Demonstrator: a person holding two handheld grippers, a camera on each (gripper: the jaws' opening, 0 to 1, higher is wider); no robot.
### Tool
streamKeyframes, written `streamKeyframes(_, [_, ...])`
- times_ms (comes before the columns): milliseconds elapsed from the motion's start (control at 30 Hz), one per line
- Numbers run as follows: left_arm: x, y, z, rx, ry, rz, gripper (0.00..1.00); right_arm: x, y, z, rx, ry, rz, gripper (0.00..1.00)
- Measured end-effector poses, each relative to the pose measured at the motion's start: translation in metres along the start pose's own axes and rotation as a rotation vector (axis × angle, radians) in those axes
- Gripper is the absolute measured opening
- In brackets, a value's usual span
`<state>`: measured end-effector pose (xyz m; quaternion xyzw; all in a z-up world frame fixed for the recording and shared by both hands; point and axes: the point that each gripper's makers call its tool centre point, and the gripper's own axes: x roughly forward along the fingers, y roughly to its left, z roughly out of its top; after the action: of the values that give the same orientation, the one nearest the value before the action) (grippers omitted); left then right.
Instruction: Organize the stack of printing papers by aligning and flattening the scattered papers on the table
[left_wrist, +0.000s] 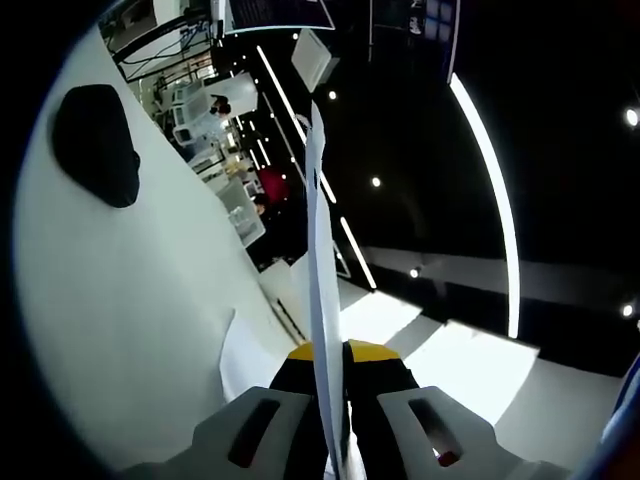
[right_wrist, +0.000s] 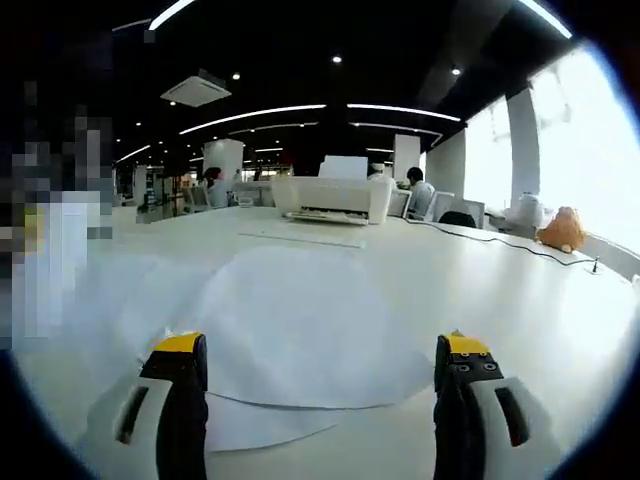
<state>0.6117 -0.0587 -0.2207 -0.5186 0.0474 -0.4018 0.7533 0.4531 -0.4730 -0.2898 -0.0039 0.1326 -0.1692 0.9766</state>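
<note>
1. Now, your left hand-held gripper pinches a paper sheet edge-on, lifted off the bench; lower it squarely.
2. Your right hand-held gripper stands wide over the loose papers; press them flat before aligning edges.

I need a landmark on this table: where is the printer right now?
In the right gripper view, the white printer sits at the table's far edge, centre, beyond the papers.
</note>
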Motion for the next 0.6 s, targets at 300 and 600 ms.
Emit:
streamKeyframes(300, [-0.0017, -0.0013, -0.0032, 0.043, 0.002, 0.004, 0.06, 0.0017, -0.0017, -0.0016, -0.035, 0.000, -0.005, 0.89])
streamKeyframes(600, [-0.0029, 0.0027, -0.0017, 0.047, -0.003, 0.013, 0.06, 0.0043, -0.0045, -0.0062, 0.006, 0.026, -0.022, 0.89])
